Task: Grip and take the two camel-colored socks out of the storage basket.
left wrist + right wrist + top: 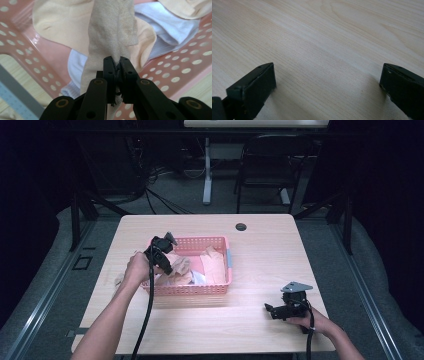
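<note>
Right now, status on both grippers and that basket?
Left gripper shut on beige cloth above pink basket. Right gripper open, low over bare table. More cloths in basket, nothing in the way.

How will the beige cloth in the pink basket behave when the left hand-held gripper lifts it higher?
Probably floppy: the beige cloth hangs in soft folds from the left hand-held gripper, whose jaws are shut on it. It looks thin and knitted, so likely light. Its fabric may drag the white cloth beside it in the pink basket.
</note>
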Tool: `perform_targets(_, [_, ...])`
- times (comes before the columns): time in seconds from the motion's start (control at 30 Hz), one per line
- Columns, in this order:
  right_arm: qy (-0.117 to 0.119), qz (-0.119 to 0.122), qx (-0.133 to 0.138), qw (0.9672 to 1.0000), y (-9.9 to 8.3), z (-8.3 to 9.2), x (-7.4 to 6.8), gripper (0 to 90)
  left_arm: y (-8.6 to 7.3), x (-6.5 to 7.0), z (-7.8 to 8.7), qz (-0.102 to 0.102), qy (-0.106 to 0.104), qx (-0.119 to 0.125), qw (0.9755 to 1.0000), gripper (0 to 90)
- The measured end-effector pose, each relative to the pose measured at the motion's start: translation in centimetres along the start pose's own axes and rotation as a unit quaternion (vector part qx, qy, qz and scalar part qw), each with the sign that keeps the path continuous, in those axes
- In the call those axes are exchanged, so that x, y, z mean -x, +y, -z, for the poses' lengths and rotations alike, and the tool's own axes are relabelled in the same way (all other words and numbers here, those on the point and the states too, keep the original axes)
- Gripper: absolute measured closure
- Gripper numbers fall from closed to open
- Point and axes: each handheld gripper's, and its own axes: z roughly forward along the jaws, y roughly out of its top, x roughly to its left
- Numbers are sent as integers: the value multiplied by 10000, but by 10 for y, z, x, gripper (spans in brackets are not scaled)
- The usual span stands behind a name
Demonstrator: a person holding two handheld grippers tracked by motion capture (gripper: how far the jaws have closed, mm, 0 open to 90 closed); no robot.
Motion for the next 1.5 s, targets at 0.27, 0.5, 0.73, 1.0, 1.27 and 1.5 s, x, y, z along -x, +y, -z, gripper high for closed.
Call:
perform_targets(0.27, [-21,-10,7,10000,0,0,0,0,2,0,19,-83,68,63,9999,849])
perform_targets(0.5, [-1,-1,-2,10000,0,0,0,0,4,-1,48,-110,151,306,9994,850])
perform_targets(0.73, [-14,19,-27,10000,0,0,0,0,8,2,72,-185,190,460,9986,850])
perform_targets(1.0, [-22,19,-27,10000,0,0,0,0,10,8,92,-316,262,609,9973,850])
perform_targets(1.27, [-20,12,-22,10000,0,0,0,0,-3,-3,108,-213,358,722,9965,849])
perform_targets(1.5, [-3,19,-35,10000,0,1,0,0,-20,-20,119,40,454,853,9953,849])
